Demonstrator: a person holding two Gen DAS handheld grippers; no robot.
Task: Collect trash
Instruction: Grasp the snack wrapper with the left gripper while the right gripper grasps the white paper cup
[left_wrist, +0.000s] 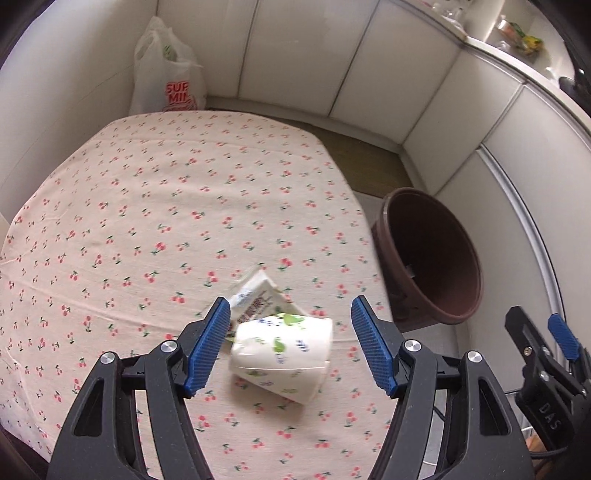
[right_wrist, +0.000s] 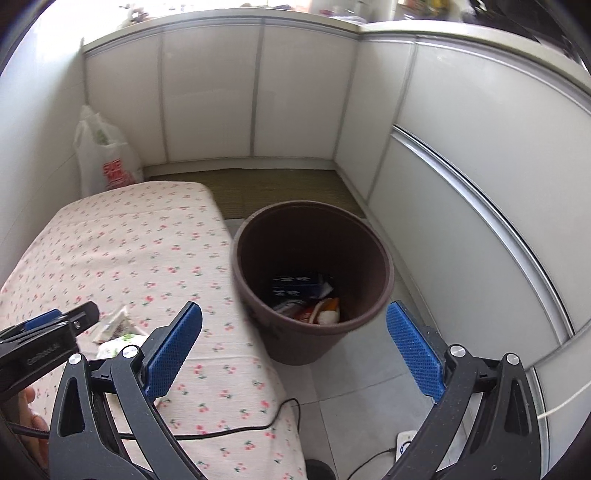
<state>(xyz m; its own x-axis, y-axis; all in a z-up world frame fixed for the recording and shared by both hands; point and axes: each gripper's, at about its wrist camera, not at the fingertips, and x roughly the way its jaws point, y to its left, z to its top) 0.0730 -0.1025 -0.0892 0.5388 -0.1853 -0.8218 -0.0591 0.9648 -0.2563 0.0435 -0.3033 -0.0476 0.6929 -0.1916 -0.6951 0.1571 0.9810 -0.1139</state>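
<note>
The left gripper (left_wrist: 290, 343) has its fingers spread around a crushed paper cup (left_wrist: 282, 354) lying on the cherry-print worktop (left_wrist: 147, 206), a wrapper (left_wrist: 255, 293) just behind. The right gripper (right_wrist: 295, 347), fingers also spread, hangs above the brown bin (right_wrist: 314, 332).
</note>
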